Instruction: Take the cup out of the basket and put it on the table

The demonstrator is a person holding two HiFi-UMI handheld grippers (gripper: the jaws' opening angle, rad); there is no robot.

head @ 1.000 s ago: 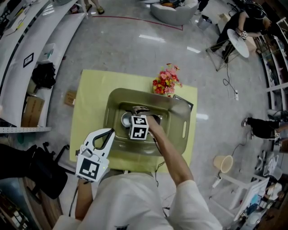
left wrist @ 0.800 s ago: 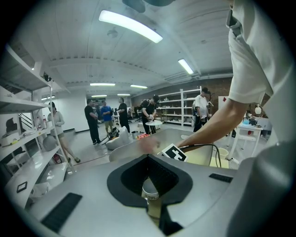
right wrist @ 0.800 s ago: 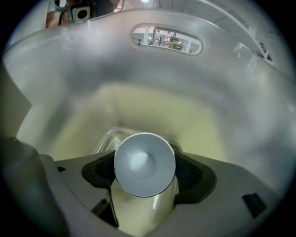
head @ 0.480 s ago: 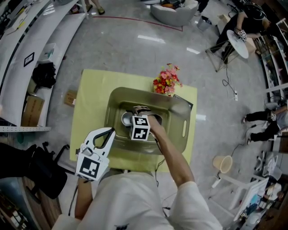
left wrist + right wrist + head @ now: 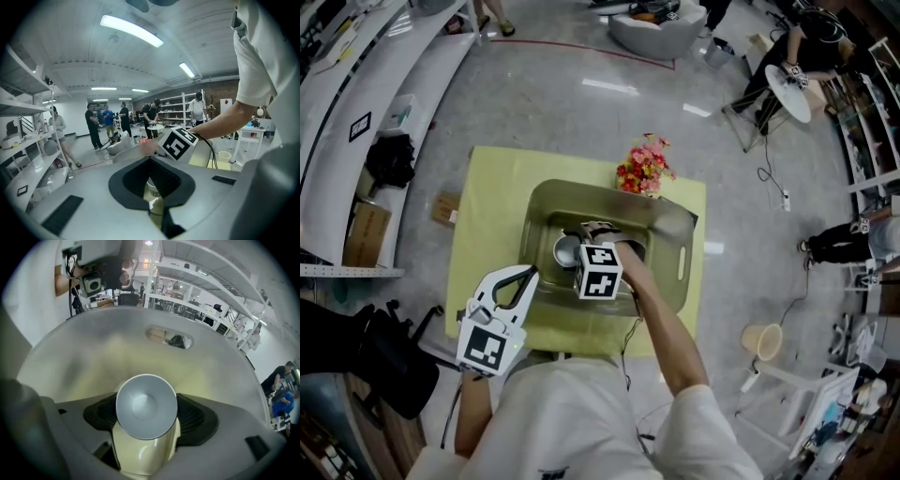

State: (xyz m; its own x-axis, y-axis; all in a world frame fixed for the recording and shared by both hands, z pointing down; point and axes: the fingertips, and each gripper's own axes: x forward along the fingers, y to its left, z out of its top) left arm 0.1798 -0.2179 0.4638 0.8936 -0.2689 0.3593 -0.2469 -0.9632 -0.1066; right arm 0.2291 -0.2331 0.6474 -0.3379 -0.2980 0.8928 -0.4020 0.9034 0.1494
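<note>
- Shirt fabric (image 5: 581, 422) is filling the bottom centre of the head view, with both forearms reaching up the frame from it.
- At the lower left, the left gripper (image 5: 528, 275) is hovering over the near edge of the table (image 5: 487, 197). Its jaws are resting together with nothing between them.
- Just right of it, at the frame's centre, the right gripper (image 5: 149, 417) is reaching down into the basket (image 5: 680, 253). Its marker cube (image 5: 598, 270) is facing the camera.
- Its jaws have just been closing and are now pinching the cup (image 5: 146, 406), with the pads pressing on the cream sides.
- In the right gripper view the cup is showing its round white mouth to the lens. It is staying inside the basket's hollow; whether it is touching the floor cannot be told.
- The metal basket is sitting in the middle of the yellow-covered table.
- Beyond its upper rim, a bunch of flowers (image 5: 644, 169) is standing on the cloth.
- In the upper right corner, a person (image 5: 811, 37) is sitting by a round white table.
</note>
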